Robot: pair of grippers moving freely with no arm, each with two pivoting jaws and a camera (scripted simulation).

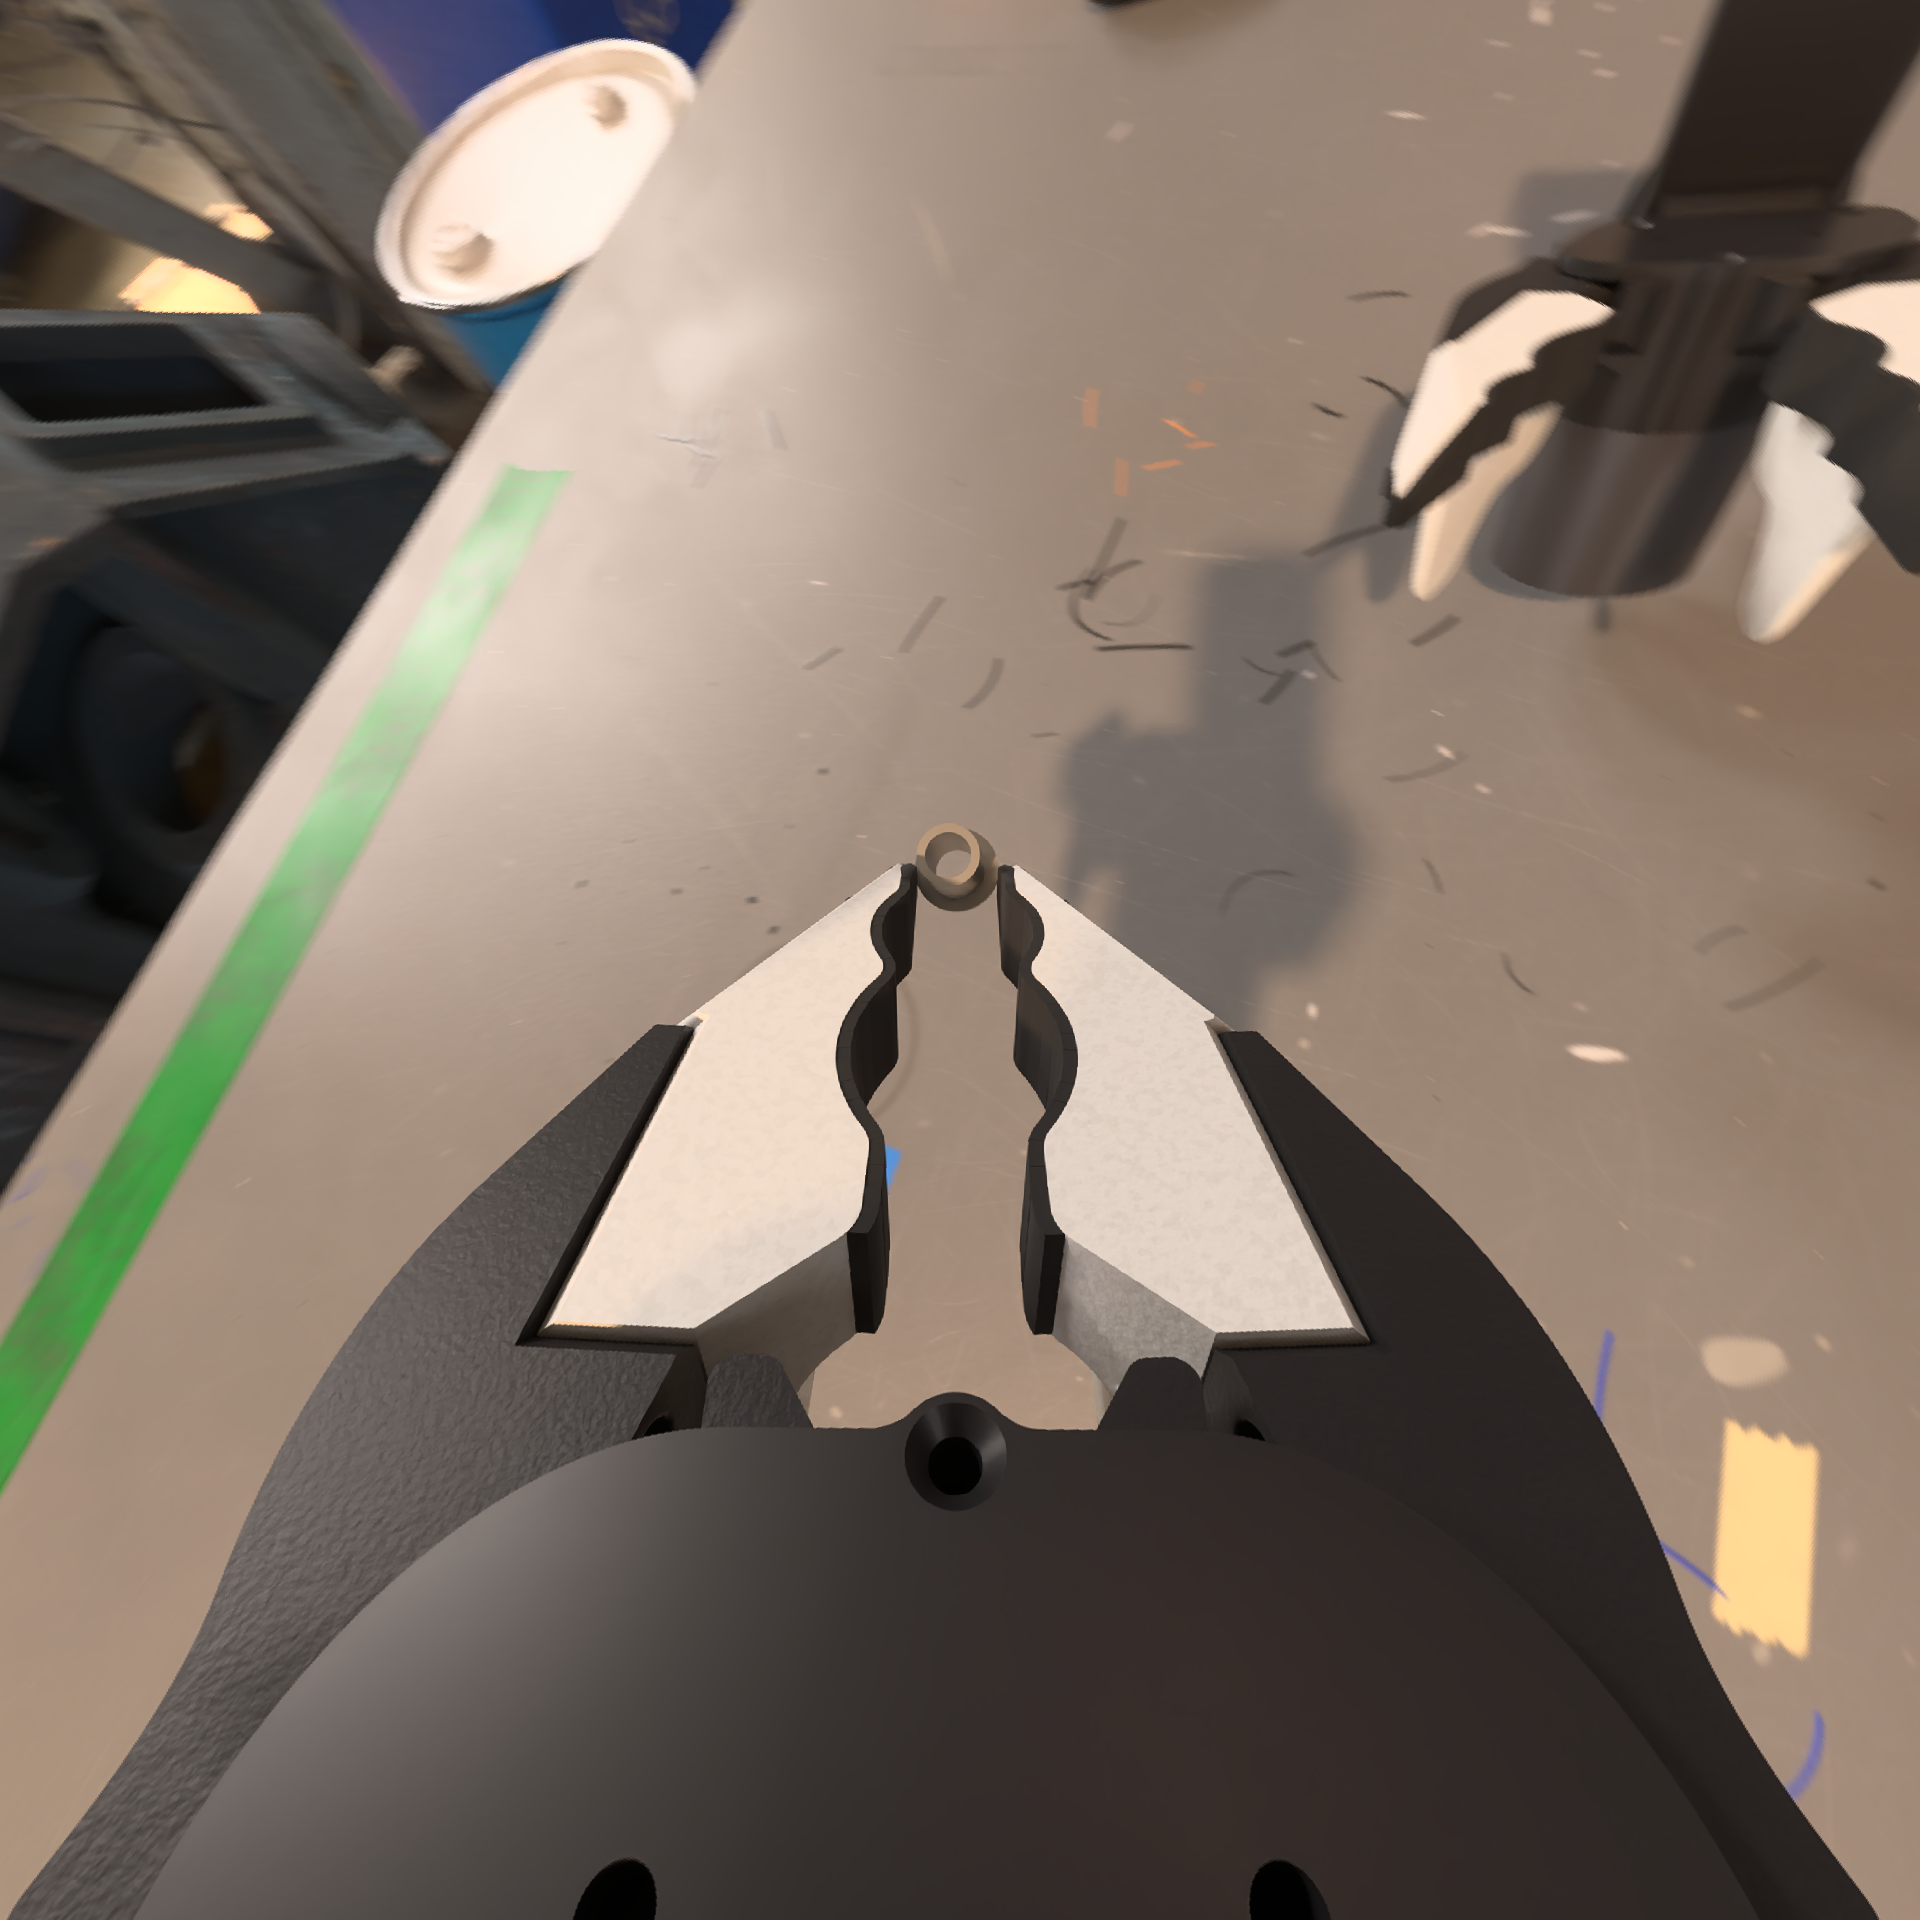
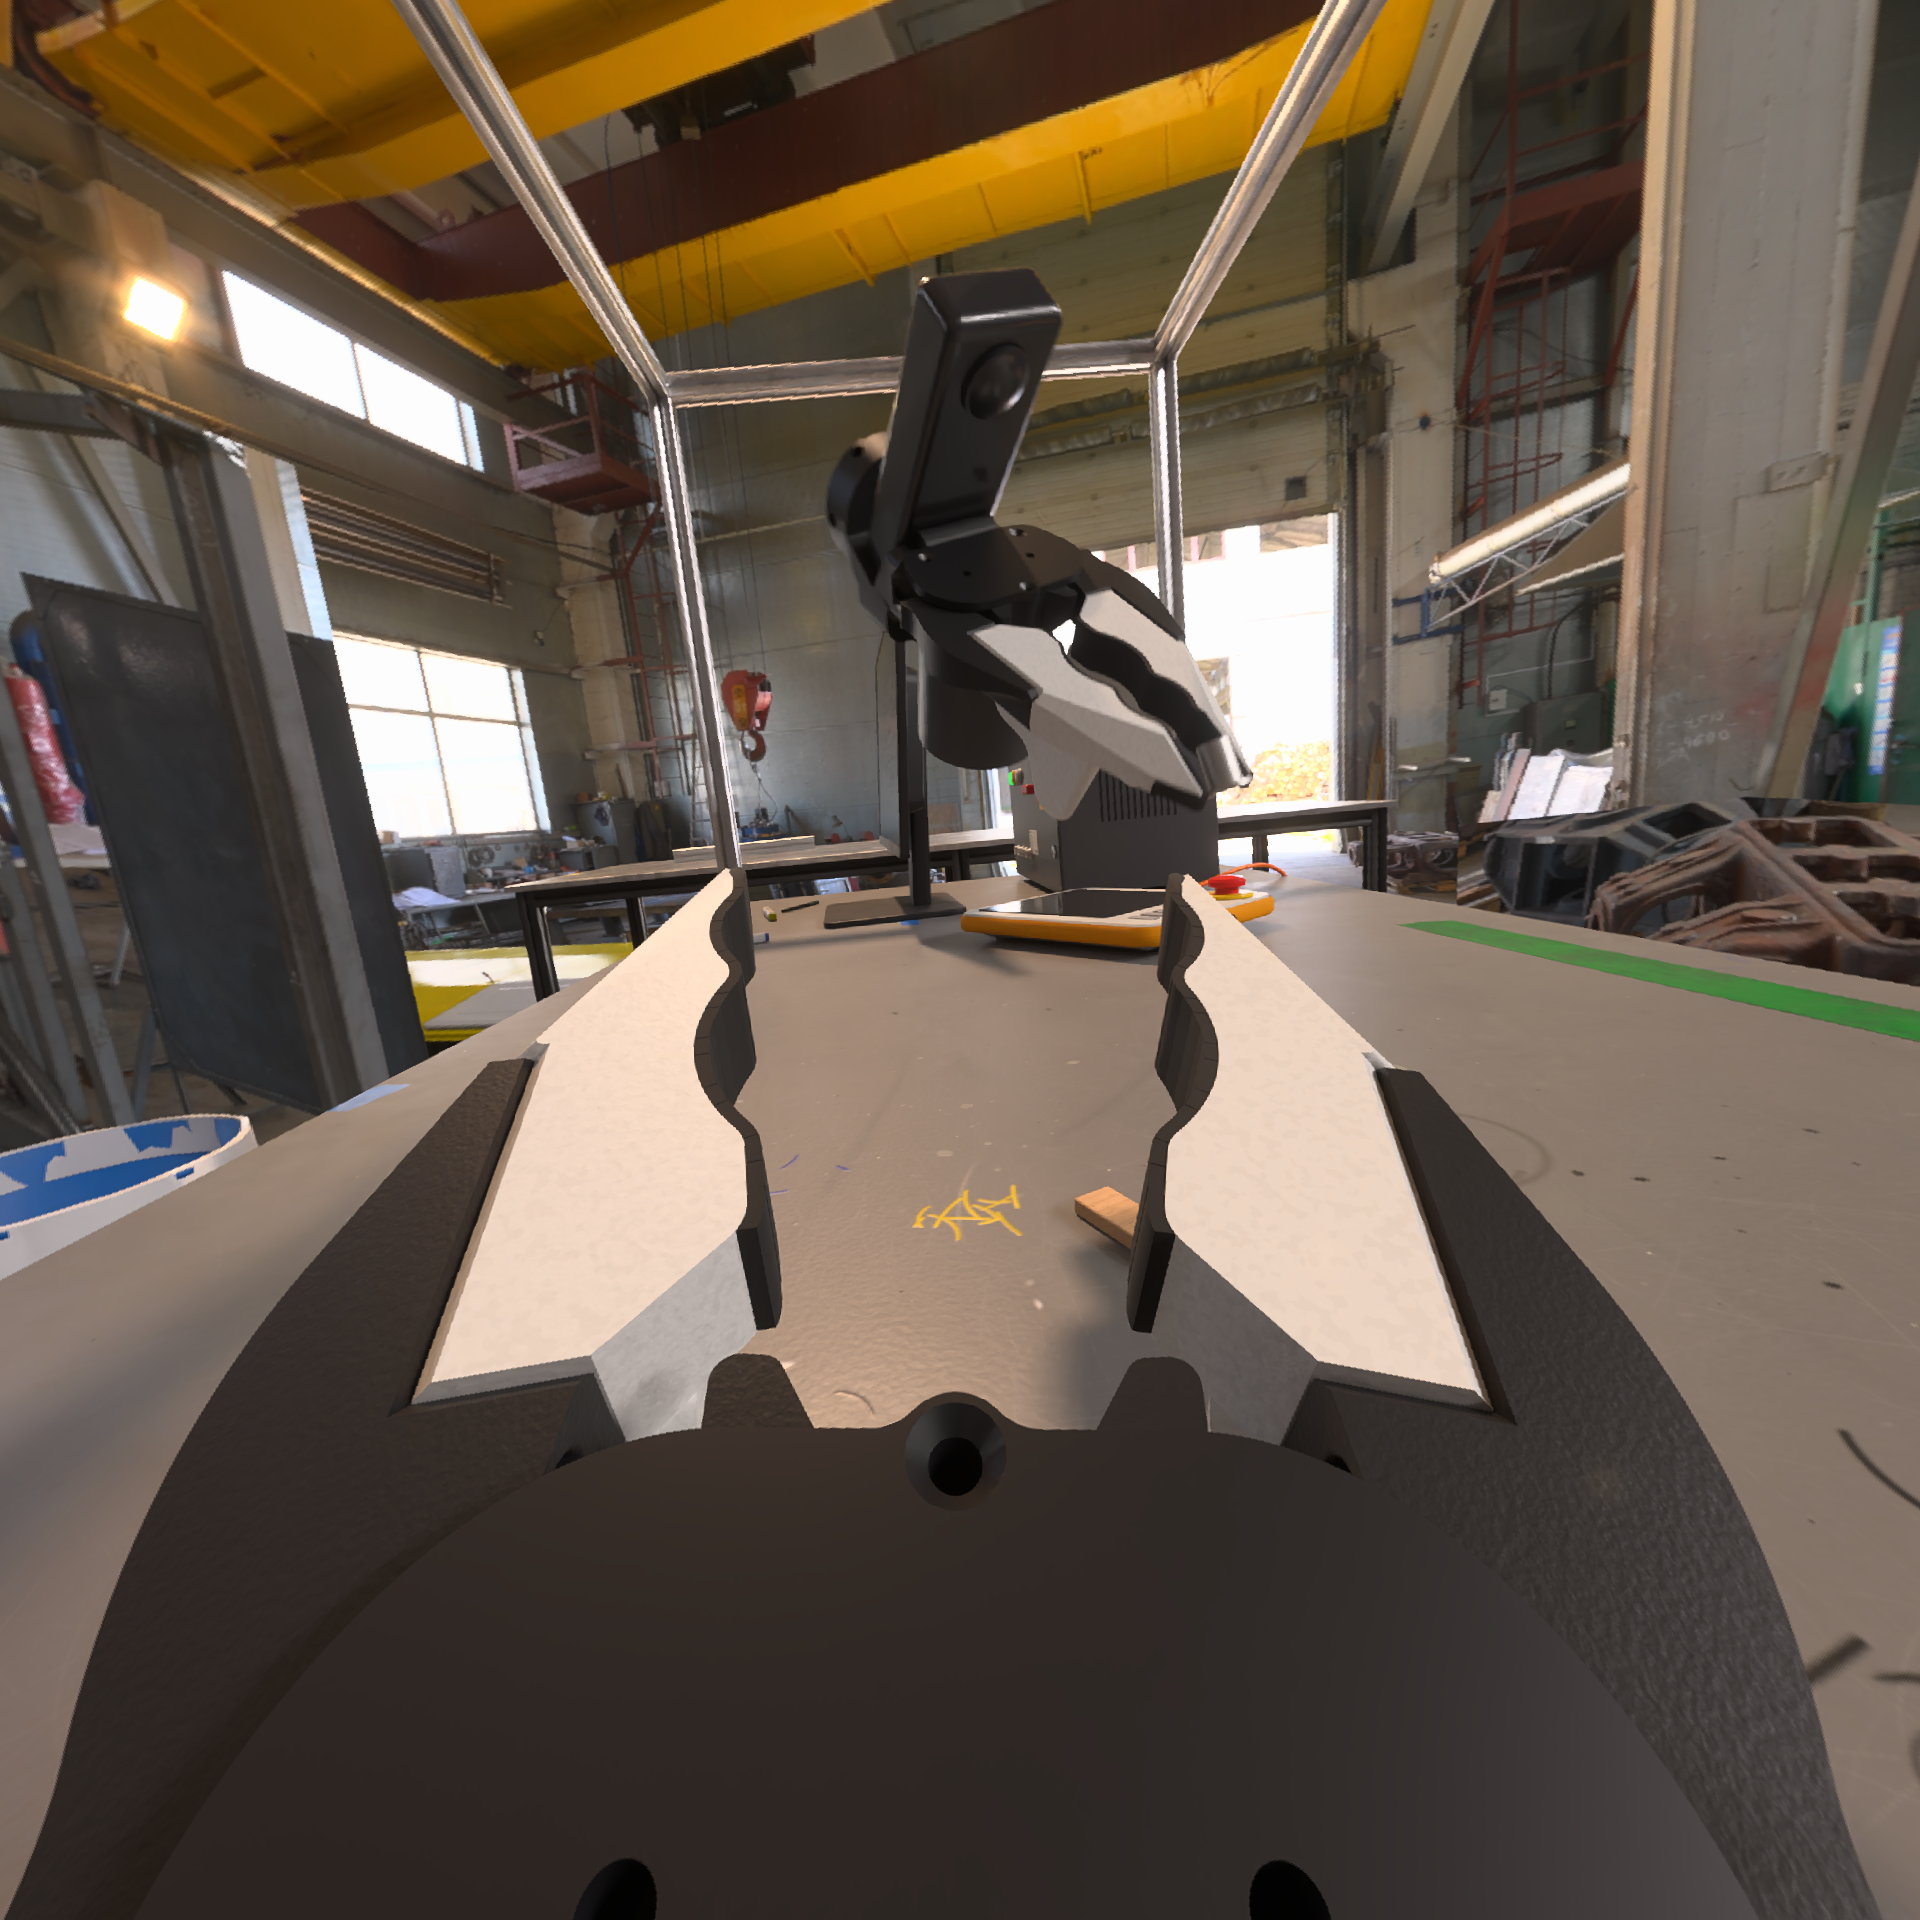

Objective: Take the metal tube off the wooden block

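My left gripper [image 1: 954, 883] is shut on the metal tube [image 1: 953, 862], a small ring seen end-on, pinched between the very tips of the fingers high above the grey table [image 1: 727, 623]. The right wrist view shows the left gripper [image 2: 1231, 767] tilted in the air, well above the table; the tube is too small to make out there. The wooden block [image 2: 1103, 1210] lies flat on the table, bare, partly hidden behind my right finger. My right gripper [image 2: 956, 888] is wide open and empty, low over the table beside the block. It also shows in the left wrist view [image 1: 1600, 603].
A green tape stripe [image 1: 312, 883] runs along the table's left edge, with a white-lidded blue drum [image 1: 530, 177] beyond it. An orange-edged handheld controller [image 2: 1081, 920], a black box [image 2: 1122, 836] and a thin stand [image 2: 914, 831] sit at the far end. A metal frame [image 2: 675, 520] rises there.
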